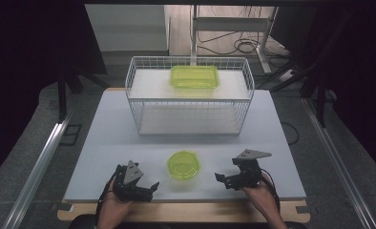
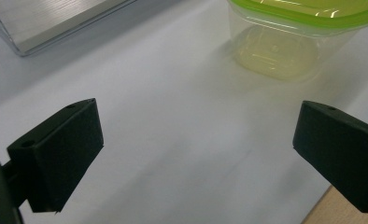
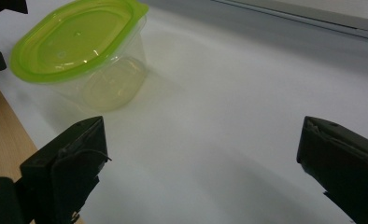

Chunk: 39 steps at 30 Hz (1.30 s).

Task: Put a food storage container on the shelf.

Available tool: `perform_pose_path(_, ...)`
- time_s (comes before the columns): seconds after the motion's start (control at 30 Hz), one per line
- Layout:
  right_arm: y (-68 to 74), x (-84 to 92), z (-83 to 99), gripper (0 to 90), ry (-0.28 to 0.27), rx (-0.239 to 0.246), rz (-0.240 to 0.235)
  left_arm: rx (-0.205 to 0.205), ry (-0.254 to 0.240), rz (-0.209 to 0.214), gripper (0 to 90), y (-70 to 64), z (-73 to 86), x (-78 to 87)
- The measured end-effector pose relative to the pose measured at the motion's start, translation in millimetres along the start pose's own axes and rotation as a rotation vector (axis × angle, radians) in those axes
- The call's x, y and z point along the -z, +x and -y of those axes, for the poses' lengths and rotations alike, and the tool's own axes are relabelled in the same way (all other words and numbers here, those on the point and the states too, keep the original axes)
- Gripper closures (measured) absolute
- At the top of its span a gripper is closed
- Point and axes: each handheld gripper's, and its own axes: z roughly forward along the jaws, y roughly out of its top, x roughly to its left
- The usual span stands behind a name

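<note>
The lidded green container point(image 1: 183, 165) is sitting on the table point(image 1: 105, 143) between both grippers. Left gripper point(image 1: 150, 187) and right gripper point(image 1: 220, 177) are standing with jaws apart, empty. An uneven squeeze would probably be tipping or deforming the thin plastic.

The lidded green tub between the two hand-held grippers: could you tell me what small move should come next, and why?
Probably ease the right hand-held gripper toward the tub until its jaws straddle it. Both it and the left hand-held gripper are open and empty, and the tub stands untouched on the table.
</note>
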Motion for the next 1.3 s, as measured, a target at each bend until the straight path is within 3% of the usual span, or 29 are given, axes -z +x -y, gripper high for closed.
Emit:
perform_pose_path(0.43, 4.3, -16.2, -38.9, 5.3, 0.0, -0.083, -0.085, -0.004, 0.008, -0.001, 1.6, 0.1, 0.0, -0.4)
perform_pose_path(0.6, 7.6, -26.2, -54.3, 15.3, 0.024, -0.098, -0.103, 0.004, 0.009, -0.006, 1.7, 0.5, 0.2, -0.5)
perform_pose_path(0.87, 3.4, -35.9, -67.2, 28.4, 0.048, -0.126, -0.197, 0.002, 0.017, -0.017, 1.8, 1.1, 0.5, -0.6)
perform_pose_path(1.0, 1.1, -44.0, -67.5, 36.0, 0.081, -0.172, -0.254, 0.001, 0.022, -0.02, 1.8, 1.3, 0.7, -1.0)
perform_pose_path(1.3, -4.9, -65.1, -64.5, 51.5, 0.159, -0.276, -0.332, -0.003, 0.033, -0.021, 1.8, 1.1, 1.1, -2.2)
